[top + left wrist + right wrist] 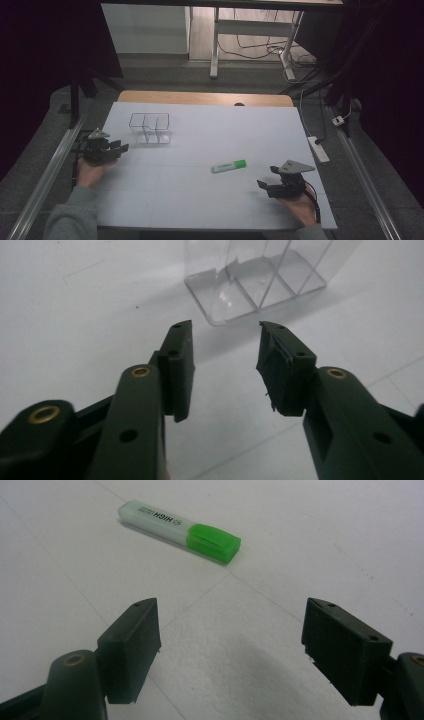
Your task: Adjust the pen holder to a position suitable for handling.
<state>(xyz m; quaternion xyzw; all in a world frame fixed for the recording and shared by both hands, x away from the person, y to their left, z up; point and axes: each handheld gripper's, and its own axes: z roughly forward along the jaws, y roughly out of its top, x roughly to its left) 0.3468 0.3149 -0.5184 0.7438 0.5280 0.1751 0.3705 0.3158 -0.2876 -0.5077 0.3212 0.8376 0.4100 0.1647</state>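
A green highlighter [228, 166] with a pale body and a green cap lies flat on the white table, right of centre. From the right gripper view the highlighter [180, 530] lies a short way ahead of the jaws. My right gripper [265, 187] rests near the front right, open and empty [232, 647]. A clear plastic organizer [150, 128] with three compartments stands at the back left. My left gripper [120, 148] sits just left of it, open with nothing between its jaws [225, 367]; the organizer [260, 282] stands close ahead.
The white table sheet [200, 200] ends in a wooden strip [205, 97] at the far side. Metal rails [45, 175] run along both sides. A power strip [318, 149] and cables lie on the floor at the right.
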